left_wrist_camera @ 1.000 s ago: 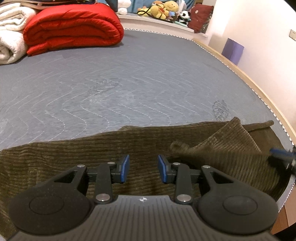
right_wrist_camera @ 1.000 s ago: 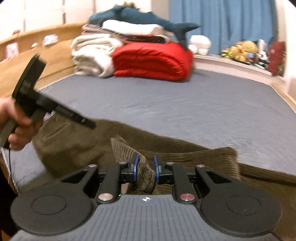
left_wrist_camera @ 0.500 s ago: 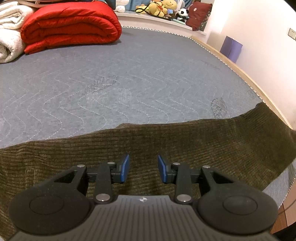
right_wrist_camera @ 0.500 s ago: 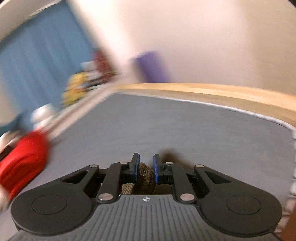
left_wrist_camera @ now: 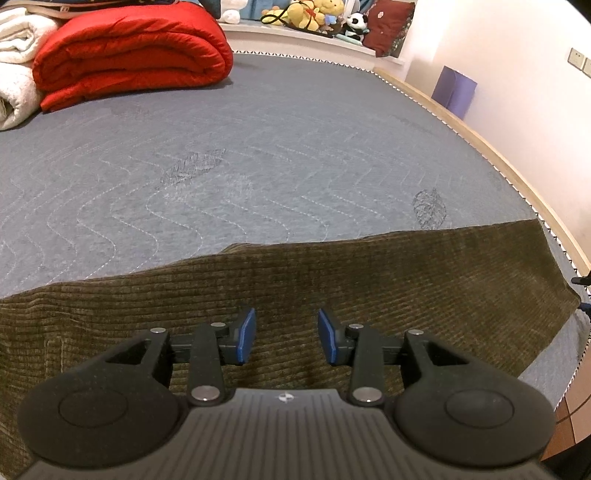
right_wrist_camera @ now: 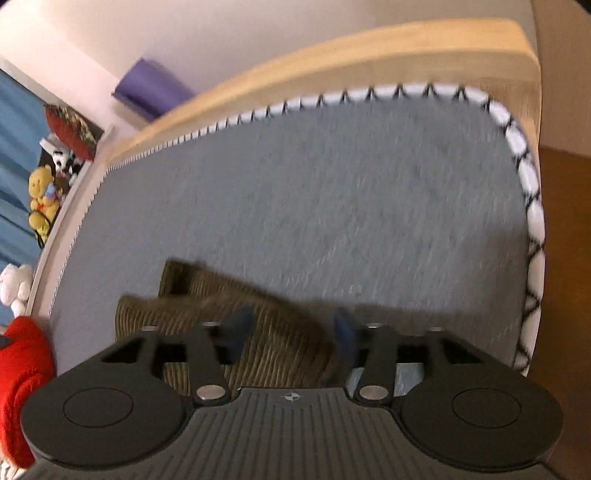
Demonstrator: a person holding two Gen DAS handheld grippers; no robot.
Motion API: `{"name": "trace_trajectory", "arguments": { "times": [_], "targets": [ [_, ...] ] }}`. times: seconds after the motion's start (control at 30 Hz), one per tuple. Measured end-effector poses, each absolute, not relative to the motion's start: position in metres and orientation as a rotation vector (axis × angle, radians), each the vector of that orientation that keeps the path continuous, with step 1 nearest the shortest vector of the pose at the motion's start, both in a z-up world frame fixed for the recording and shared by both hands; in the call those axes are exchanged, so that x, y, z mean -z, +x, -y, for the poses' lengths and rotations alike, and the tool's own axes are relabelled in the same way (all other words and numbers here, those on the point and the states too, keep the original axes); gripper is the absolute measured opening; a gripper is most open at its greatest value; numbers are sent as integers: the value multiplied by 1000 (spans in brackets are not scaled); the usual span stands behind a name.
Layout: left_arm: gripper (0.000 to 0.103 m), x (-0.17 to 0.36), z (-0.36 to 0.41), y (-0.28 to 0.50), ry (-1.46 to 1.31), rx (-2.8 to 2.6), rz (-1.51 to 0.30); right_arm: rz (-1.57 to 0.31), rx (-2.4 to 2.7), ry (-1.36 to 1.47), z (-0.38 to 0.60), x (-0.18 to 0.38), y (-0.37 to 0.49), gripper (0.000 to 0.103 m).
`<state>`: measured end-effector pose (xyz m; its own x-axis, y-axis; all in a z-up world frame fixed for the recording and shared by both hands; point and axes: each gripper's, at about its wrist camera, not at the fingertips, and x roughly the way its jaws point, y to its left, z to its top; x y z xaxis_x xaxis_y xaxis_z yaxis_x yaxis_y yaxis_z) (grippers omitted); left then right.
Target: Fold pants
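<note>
since a second ago the pants (left_wrist_camera: 332, 295) have gone from bunched, with a folded-over flap on their right side, to spread out in one flat band, and my right claw (right_wrist_camera: 291, 332) has swung away from the middle of the bed toward its corner and let go of the fold it was pinching

those olive corduroy pants lie across the near part of the grey quilted mattress (left_wrist_camera: 258, 147), their far edge running almost straight from left to right, the right end stopping just short of the mattress's piped border. in the right wrist view a hem end of them sits under the claw, slightly rumpled, near the rounded corner of the bed

my right claw's jaws are opening, blurred, with the cloth lying below and between them but the pads not pressing on it

my left claw (left_wrist_camera: 286, 336) hangs over the pants near their near edge, jaws apart and opening a little, nothing pinched between them

further out, a rolled red duvet (left_wrist_camera: 129, 48) and white towels (left_wrist_camera: 18, 62) sit at the far left of the bed, soft toys (left_wrist_camera: 306, 14) line the ledge behind it, a pale wooden bed frame (right_wrist_camera: 332, 62) rims the mattress, and a purple box (left_wrist_camera: 454, 90) stands against the white wall
</note>
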<state>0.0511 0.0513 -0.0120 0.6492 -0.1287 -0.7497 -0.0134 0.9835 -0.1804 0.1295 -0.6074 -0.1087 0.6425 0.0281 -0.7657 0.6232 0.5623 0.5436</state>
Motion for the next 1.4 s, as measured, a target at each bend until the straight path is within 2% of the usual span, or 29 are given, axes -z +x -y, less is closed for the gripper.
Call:
{"name": "trace_trajectory", "arguments": {
  "times": [0.23,0.27,0.3,0.37,0.47,0.53,0.7,0.83,1.03,1.13,1.2,1.4],
  "targets": [
    [42,12,-52,51,-174,65,-862,-869,362,741,583,110,155,60],
    [42,11,-52,50,-175,64,-861,-869,354,711,578,106,159,55],
    [42,11,-52,50,-176,63,-859,-870,350,679,572,105,162,34],
    [42,10,-54,49,-178,60,-855,-860,360,664,567,102,163,28],
    [42,9,-58,47,-187,50,-849,-796,347,651,559,85,166,25],
    [42,8,-62,47,-195,40,-842,-715,278,578,531,53,163,25],
    [42,8,-67,47,-221,31,-834,-526,-125,332,390,-28,140,24],
    [42,9,-68,49,-231,28,-836,-512,-480,78,258,-39,108,24],
    [42,15,-72,51,-241,29,-861,-786,-891,-230,132,18,62,30],
    [43,18,-73,54,-267,54,-872,-778,-1012,-319,120,17,36,37],
    [43,21,-72,58,-298,80,-878,-740,-1036,-308,126,5,32,51],
    [43,28,-46,76,-385,268,-854,-784,-927,-212,153,2,61,54]
  ]
}}
